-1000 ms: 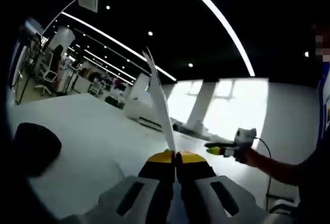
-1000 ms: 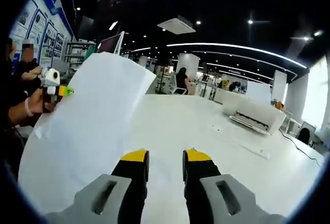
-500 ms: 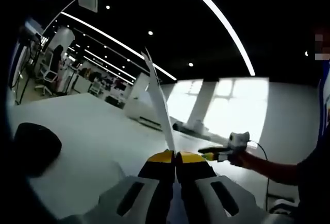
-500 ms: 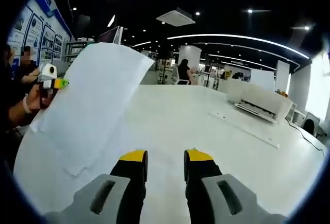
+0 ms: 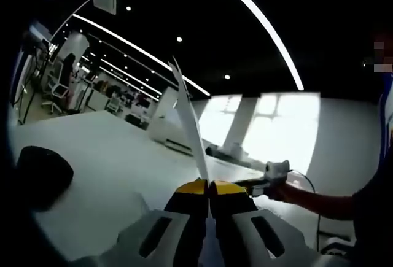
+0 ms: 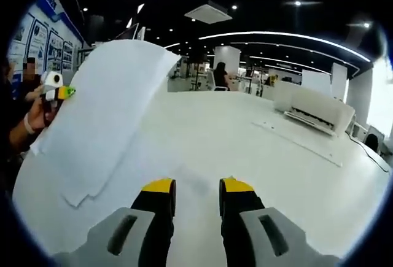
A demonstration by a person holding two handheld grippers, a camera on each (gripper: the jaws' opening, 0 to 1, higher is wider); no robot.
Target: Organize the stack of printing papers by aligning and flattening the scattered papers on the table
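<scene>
Table (image 6: 258,156): we see it white, in a dim office.
Left gripper (image 5: 209,186): pinching paper (image 5: 189,123).
Right gripper (image 6: 198,185): jaws spread.

Left gripper view: low over the broad white table (image 5: 104,156), facing bright windows. Right gripper view: low too, facing the office interior. Shared: table, raised white paper sheet (image 6: 104,113).

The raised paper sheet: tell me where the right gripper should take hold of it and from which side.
Grip the free lower edge of the paper sheet, coming from its right, where the right gripper waits open. The left gripper already pinches it on edge, so the sheet stands upright and curls; a thin exposed edge suits flat fingers.
</scene>
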